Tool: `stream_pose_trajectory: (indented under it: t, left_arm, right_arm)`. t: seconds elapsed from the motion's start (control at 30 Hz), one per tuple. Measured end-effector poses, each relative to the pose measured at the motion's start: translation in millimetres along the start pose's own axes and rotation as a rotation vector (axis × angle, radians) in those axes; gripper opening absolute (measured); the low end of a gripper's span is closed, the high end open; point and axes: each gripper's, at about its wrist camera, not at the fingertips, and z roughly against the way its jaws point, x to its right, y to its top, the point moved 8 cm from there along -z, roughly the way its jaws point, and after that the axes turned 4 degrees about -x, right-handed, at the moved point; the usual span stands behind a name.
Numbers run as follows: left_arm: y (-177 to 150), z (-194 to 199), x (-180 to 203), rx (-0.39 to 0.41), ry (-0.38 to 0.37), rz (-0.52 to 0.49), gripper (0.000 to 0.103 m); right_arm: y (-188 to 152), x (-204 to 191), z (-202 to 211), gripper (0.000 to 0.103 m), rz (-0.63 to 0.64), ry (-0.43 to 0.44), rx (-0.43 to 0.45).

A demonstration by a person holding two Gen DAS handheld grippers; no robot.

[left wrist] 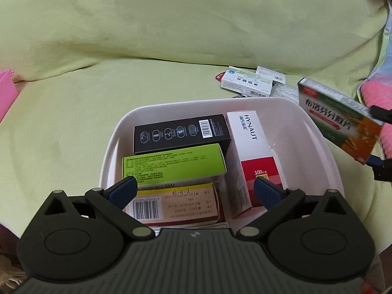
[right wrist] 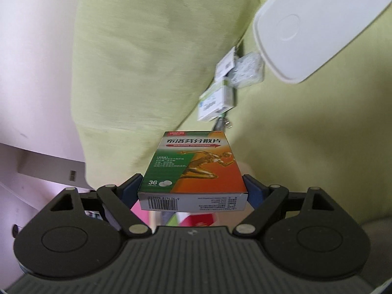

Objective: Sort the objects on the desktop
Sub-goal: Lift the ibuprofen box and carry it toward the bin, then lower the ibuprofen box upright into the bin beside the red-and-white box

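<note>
A white plastic bin (left wrist: 316,147) sits on the green sheet and holds a black box (left wrist: 181,132), a green box (left wrist: 171,165), a yellow-and-red box (left wrist: 176,203) and a white-and-red HYNAUT box (left wrist: 254,152). My left gripper (left wrist: 196,191) hovers open over the bin's near side, with nothing between its fingers. My right gripper (right wrist: 193,188) is shut on a green-and-orange medicine box (right wrist: 196,164), held in the air. That same medicine box (left wrist: 340,120) shows at the right of the left wrist view, just beyond the bin's right rim.
Several small white medicine boxes (left wrist: 247,84) and a clear packet (left wrist: 284,90) lie on the sheet behind the bin. A white lid (right wrist: 316,22) rests on the sheet in the right wrist view. A pink object (left wrist: 6,93) sits at the far left.
</note>
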Motion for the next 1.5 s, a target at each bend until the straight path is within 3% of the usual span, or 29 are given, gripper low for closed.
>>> stream_pose_trajectory:
  t: [0.13,0.6,0.8,1.2,1.43,1.5]
  left_arm:
    - [-1.6,5.1,-2.8,0.009,0.001,0.007,0.101]
    - [-6.8,12.0,-13.3,0.027,-0.020,0.038,0.101]
    - [-10.6,11.9,-16.1,0.026,-0.024,0.043,0.101]
    - [-14.9,1.4,-20.0,0.003,-0.029,0.052,0.101]
    - [-17.1,-5.3,-21.6,-0.011,-0.033,0.059,0.101]
    - [-17.6,-6.7,-20.7,-0.013,-0.035,0.057,0.101]
  right_arm:
    - [-14.4,-13.3,4.0,0.084,-0.049,0.051,0.024]
    - [-63.1,-31.3,12.7,0.084,-0.163,0.081,0.029]
    - [-73.6,-26.4,8.5,0.084,-0.208,0.007,0.015]
    - [-80.8,-16.0,-48.7,0.084,-0.247,-0.159,0.008]
    - [-72.2,-25.6,-66.1,0.085,-0.131,-0.231,0.034]
    - [-72.4,-27.4,-69.4,0.090,-0.102,-0.246,0.031]
